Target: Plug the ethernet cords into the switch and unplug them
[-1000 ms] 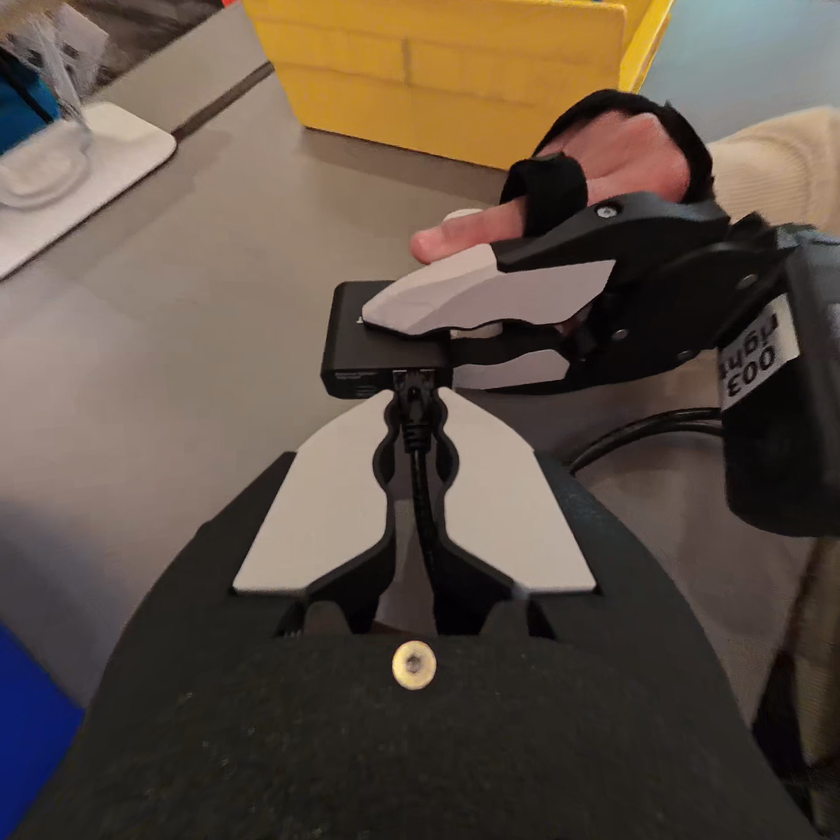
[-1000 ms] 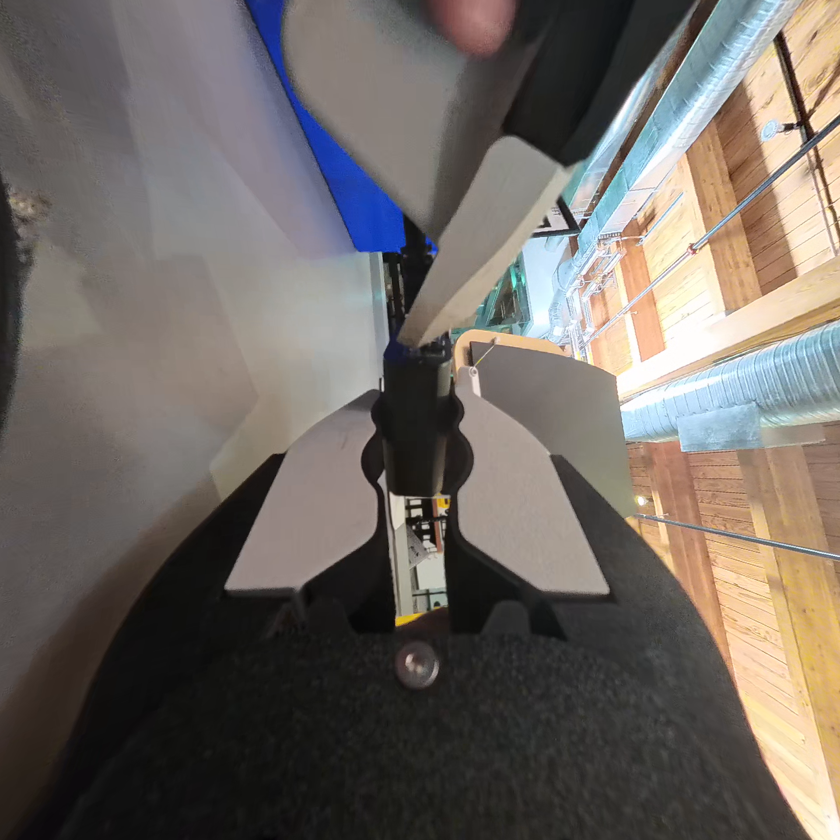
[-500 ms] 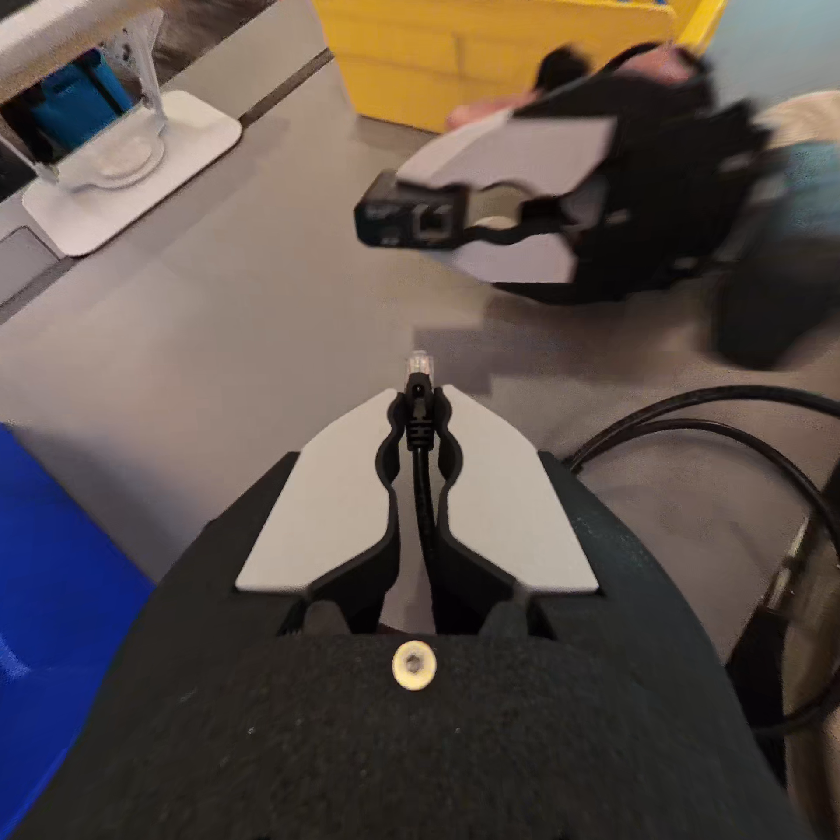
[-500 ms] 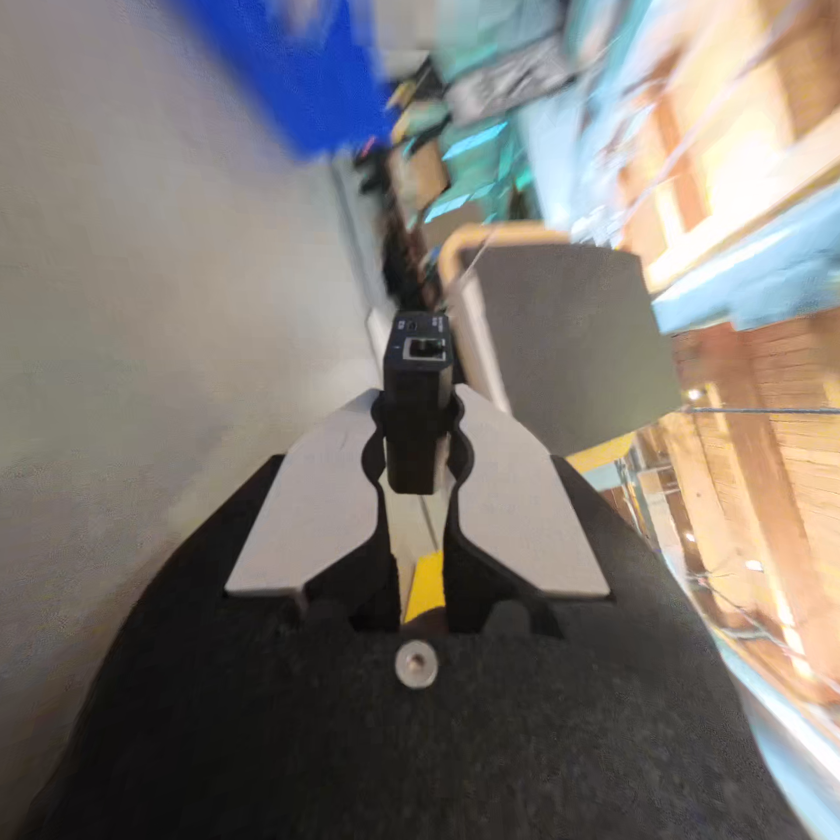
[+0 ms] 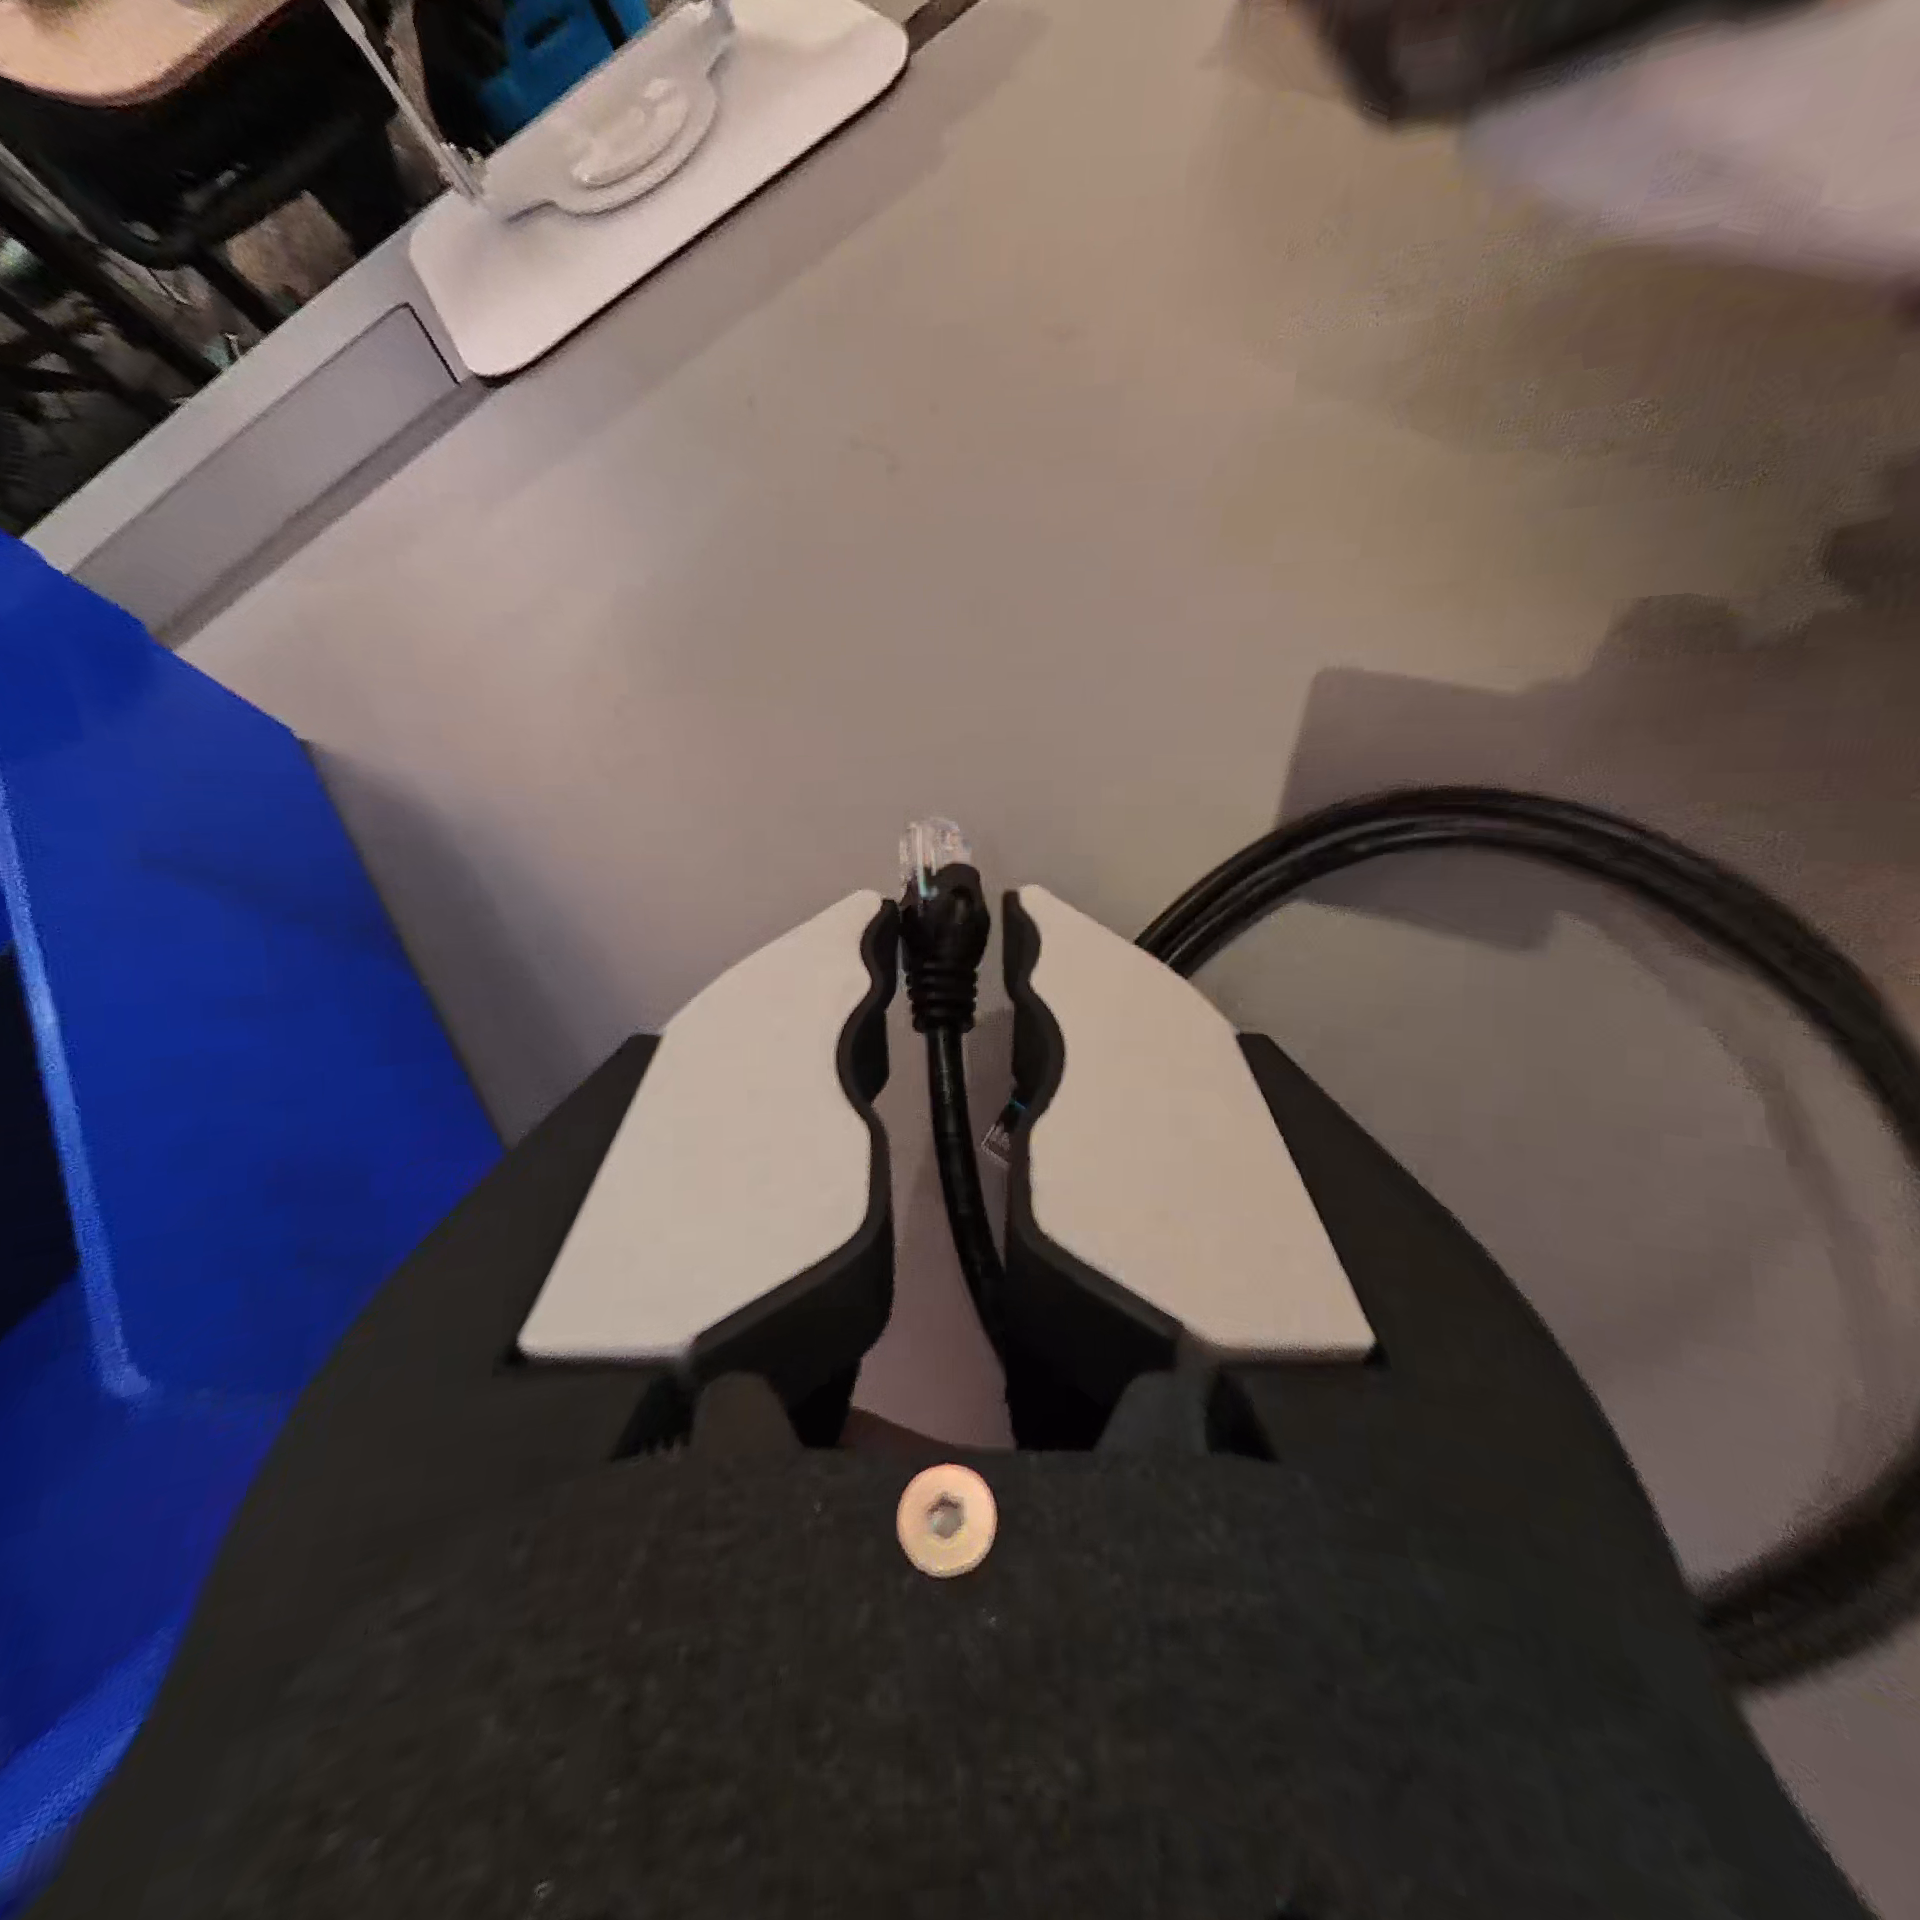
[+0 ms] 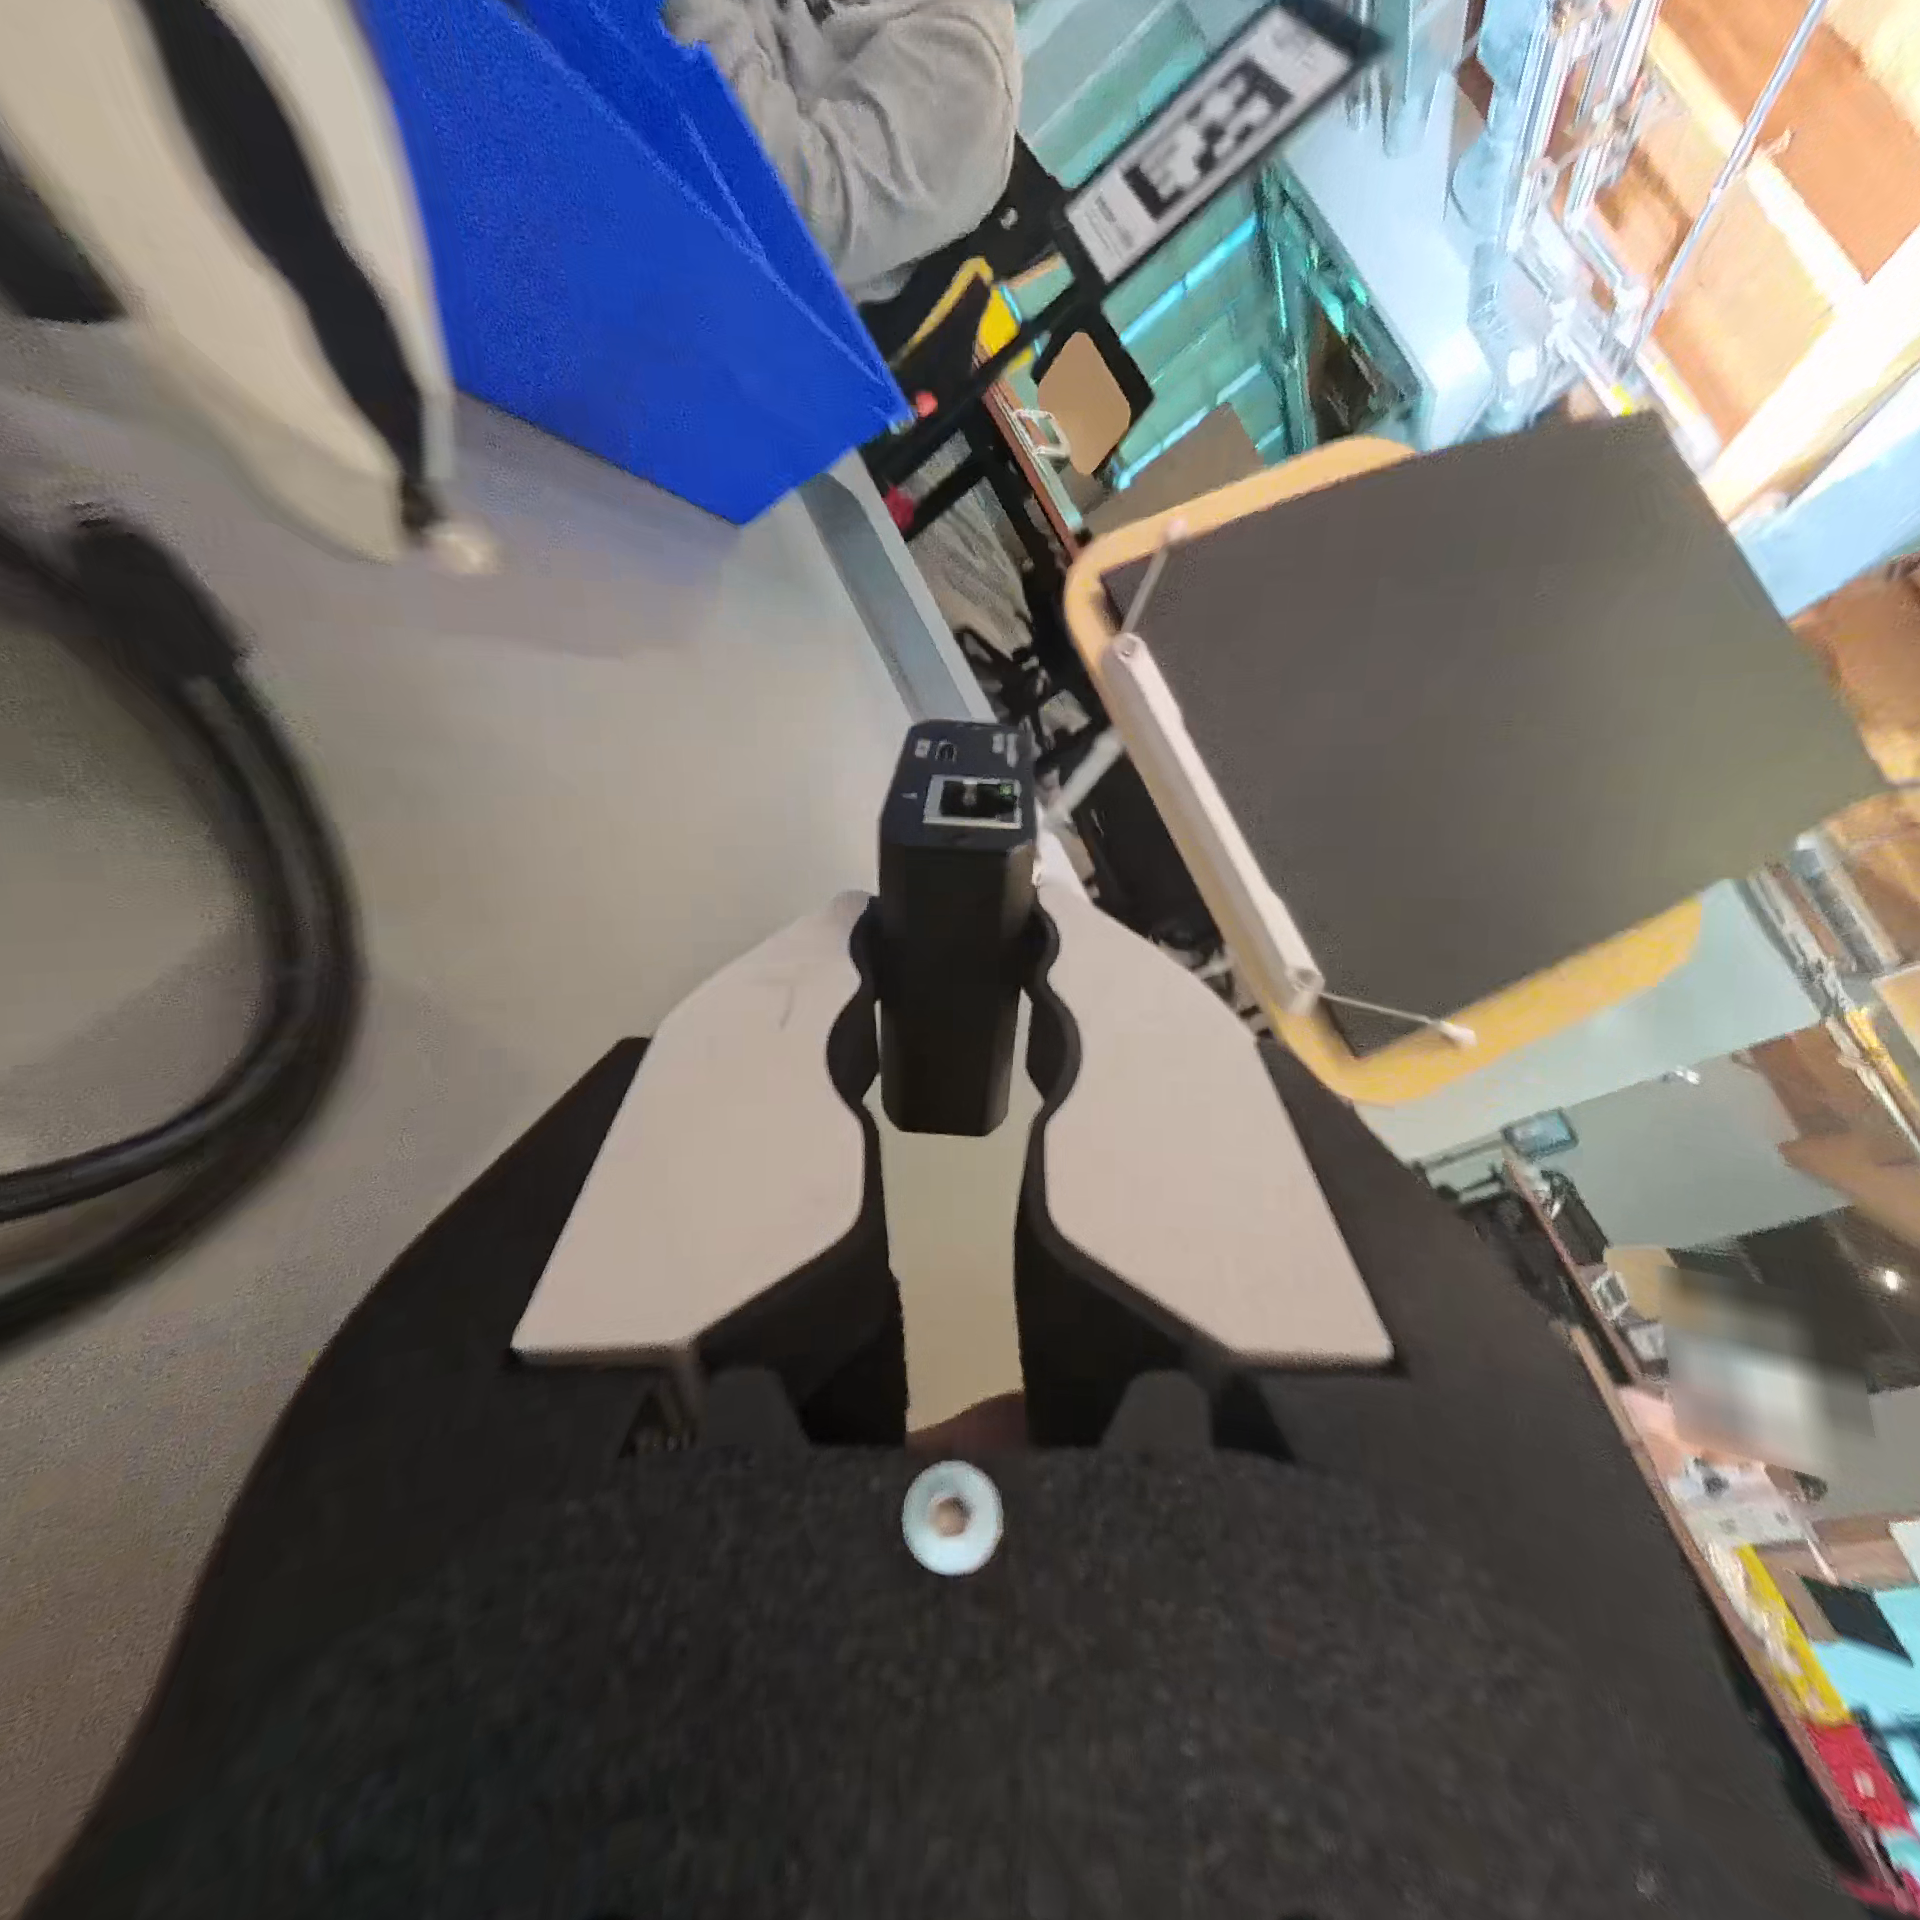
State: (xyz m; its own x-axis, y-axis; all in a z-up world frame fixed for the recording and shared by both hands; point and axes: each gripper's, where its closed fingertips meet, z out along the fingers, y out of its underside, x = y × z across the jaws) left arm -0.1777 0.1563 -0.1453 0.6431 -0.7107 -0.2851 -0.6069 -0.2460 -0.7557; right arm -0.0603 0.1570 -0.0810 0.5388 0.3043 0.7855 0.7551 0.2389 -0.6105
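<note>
In the left wrist view my left gripper (image 5: 945, 914) is shut on the black boot of an ethernet plug (image 5: 940, 935). Its clear tip points forward, free of any port, low over the grey table (image 5: 935, 520). The black cord (image 5: 1558, 831) loops on the table to the right. My right gripper (image 6: 956, 914) is shut on a small black switch (image 6: 951, 987), held in the air with its empty port (image 6: 971, 802) facing away. The right gripper also shows as a blur at the top right of the left wrist view (image 5: 1610, 114), well apart from the plug.
A blue bin (image 5: 156, 1039) stands close on the left, and shows in the right wrist view (image 6: 623, 260). A white stand base (image 5: 665, 177) sits at the table's far edge. The cord loop (image 6: 291, 935) lies left of the switch. A person in grey (image 6: 883, 125) is beyond. The gap from one gripper's tips to the other's is roughly 12 cm.
The plug came out of the switch. My right gripper carried the switch up and away to the right. My left gripper drew back with the plug toward the blue bin.
</note>
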